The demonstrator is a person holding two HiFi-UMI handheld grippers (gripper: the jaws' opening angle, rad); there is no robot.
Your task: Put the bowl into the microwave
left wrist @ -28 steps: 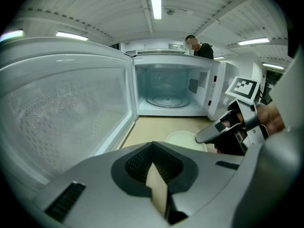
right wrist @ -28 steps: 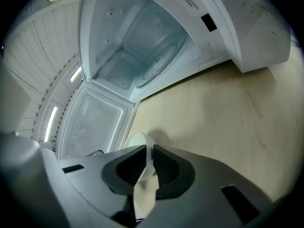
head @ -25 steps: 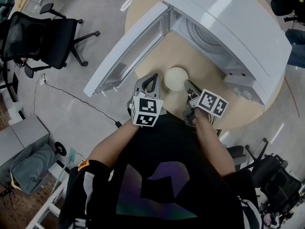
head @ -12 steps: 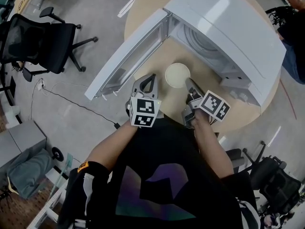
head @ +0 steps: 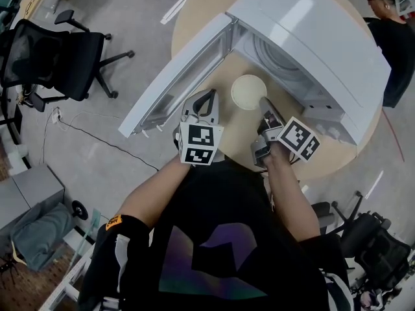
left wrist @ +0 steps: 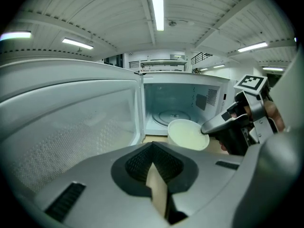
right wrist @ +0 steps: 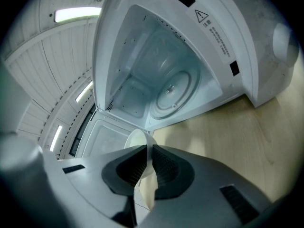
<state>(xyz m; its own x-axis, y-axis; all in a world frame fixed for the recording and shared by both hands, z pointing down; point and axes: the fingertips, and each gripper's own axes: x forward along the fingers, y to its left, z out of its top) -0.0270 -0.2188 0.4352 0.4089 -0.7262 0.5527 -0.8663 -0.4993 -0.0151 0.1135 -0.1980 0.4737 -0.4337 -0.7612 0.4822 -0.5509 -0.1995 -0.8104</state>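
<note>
A cream bowl (head: 249,91) hangs just in front of the open white microwave (head: 311,37), above the round wooden table (head: 194,18). My right gripper (head: 266,105) is shut on the bowl's near rim; in the right gripper view the bowl's wall (right wrist: 137,139) runs between the pads, with the glass turntable (right wrist: 173,89) beyond. My left gripper (head: 209,96) hovers left of the bowl beside the swung-open door (head: 181,76), shut with nothing held. The left gripper view shows the bowl (left wrist: 187,134), the right gripper (left wrist: 209,126) and the cavity behind them.
The microwave door sticks out to the left past the table edge. A black office chair (head: 52,50) stands on the floor at left, with a cable (head: 97,135) near it. A person (head: 392,44) stands at the upper right, another chair (head: 369,238) at lower right.
The right gripper has carried the bowl forward, closer to the microwave's opening. The left gripper moved forward a little too. A person has come into view at the upper right.
</note>
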